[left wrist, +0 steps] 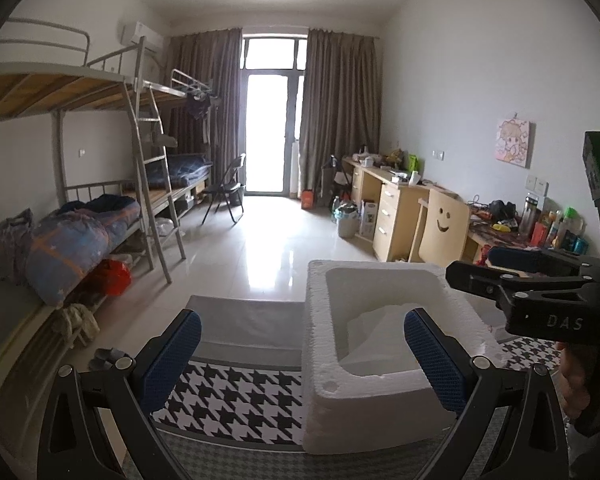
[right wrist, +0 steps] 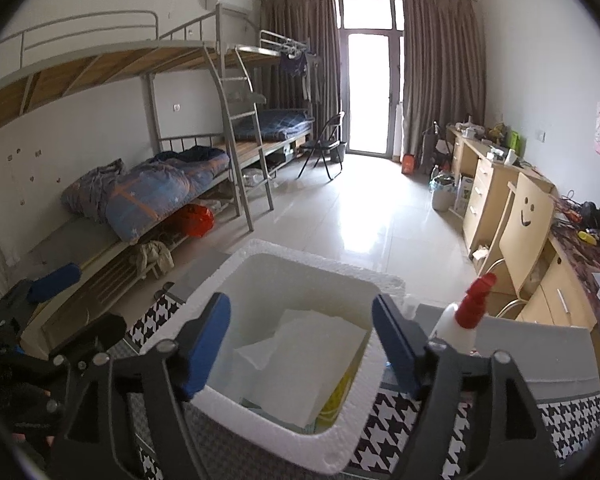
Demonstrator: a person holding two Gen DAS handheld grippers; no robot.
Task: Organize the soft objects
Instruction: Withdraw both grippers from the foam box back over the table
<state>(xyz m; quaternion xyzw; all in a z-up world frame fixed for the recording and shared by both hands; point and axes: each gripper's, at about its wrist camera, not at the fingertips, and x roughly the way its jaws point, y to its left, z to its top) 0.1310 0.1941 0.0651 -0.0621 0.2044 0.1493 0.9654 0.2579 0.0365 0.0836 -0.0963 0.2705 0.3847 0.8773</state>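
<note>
A white foam box (left wrist: pixel 380 404) stands on a houndstooth cloth (left wrist: pixel 236 400). It holds white soft sheets (left wrist: pixel 380 328), which also show in the right wrist view (right wrist: pixel 300 364) with something yellow (right wrist: pixel 336 396) beside them. My left gripper (left wrist: pixel 302 356) is open and empty, just before the box's left side. My right gripper (right wrist: pixel 302 348) is open and empty, above the box (right wrist: pixel 260 428). The right gripper also shows in the left wrist view (left wrist: pixel 512 276), beyond the box's right rim.
A spray bottle with a red nozzle (right wrist: pixel 464 320) stands right of the box. Bunk beds with bedding (left wrist: pixel 72 240) line the left wall. Desks and a smiley-backed chair (left wrist: pixel 444 228) line the right wall. A folding chair (left wrist: pixel 228 188) stands near the balcony door.
</note>
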